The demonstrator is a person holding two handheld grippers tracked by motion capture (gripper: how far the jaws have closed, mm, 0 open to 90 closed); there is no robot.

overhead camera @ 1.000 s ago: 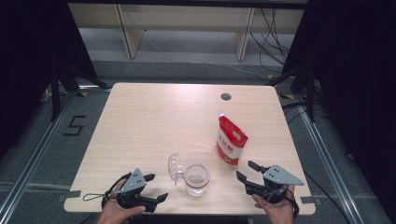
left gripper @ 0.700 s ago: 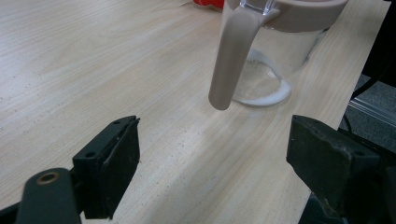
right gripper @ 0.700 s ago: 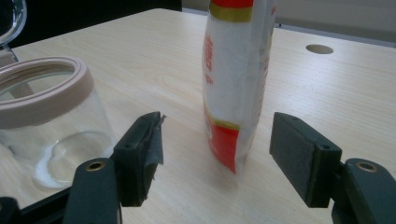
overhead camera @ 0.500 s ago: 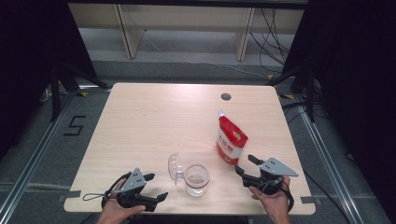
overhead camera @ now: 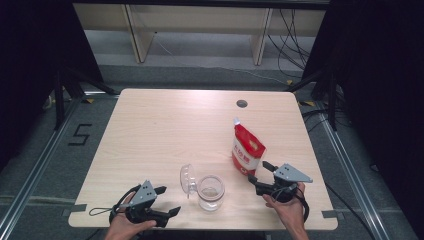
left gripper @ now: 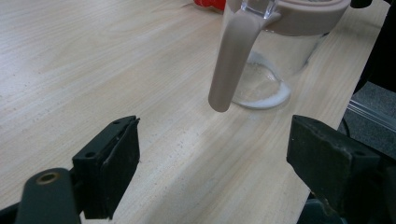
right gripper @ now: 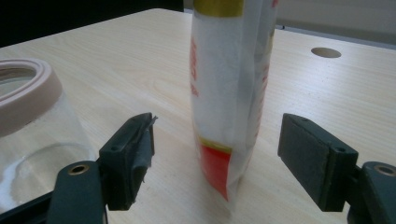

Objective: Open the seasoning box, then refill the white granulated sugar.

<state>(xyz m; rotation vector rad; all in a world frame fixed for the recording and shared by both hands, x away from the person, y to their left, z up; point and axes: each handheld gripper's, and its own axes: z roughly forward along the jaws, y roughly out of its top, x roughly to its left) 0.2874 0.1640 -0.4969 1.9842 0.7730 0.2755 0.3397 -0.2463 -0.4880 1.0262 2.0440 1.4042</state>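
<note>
Both pairs of jaws stand wide apart and hold nothing. In the right gripper view, the right gripper (right gripper: 217,158) frames the lower part of the red-and-white pouch (right gripper: 231,93), with 1 jaw on each side of it and a gap on both sides. In the left gripper view, the left gripper (left gripper: 212,163) points at the glass jar (left gripper: 271,70), whose beige clasp arm (left gripper: 231,60) hangs down its near side.

In the high view, the pouch (overhead camera: 247,150) stands upright right of centre on the wooden table (overhead camera: 165,130). The jar (overhead camera: 210,192) stands near the near edge, left of the pouch, with its hinged lid (overhead camera: 187,179) swung open to the left. A thin white residue lies on the jar floor.

Change since 1.0 s ago: the right gripper (overhead camera: 260,176) has advanced left and far, from a position at the near right edge to a position just beside the base of the pouch. Jar, lid and pouch have not moved. The left gripper (overhead camera: 167,201) stays at the near left, well apart from the jar.

Meaning for the work: the approach to the pouch is judged almost complete. The next step is probably closure on the pouch body, then transfer toward the open jar. Risk: the soft pouch may buckle or tip if gripped too low.
</note>
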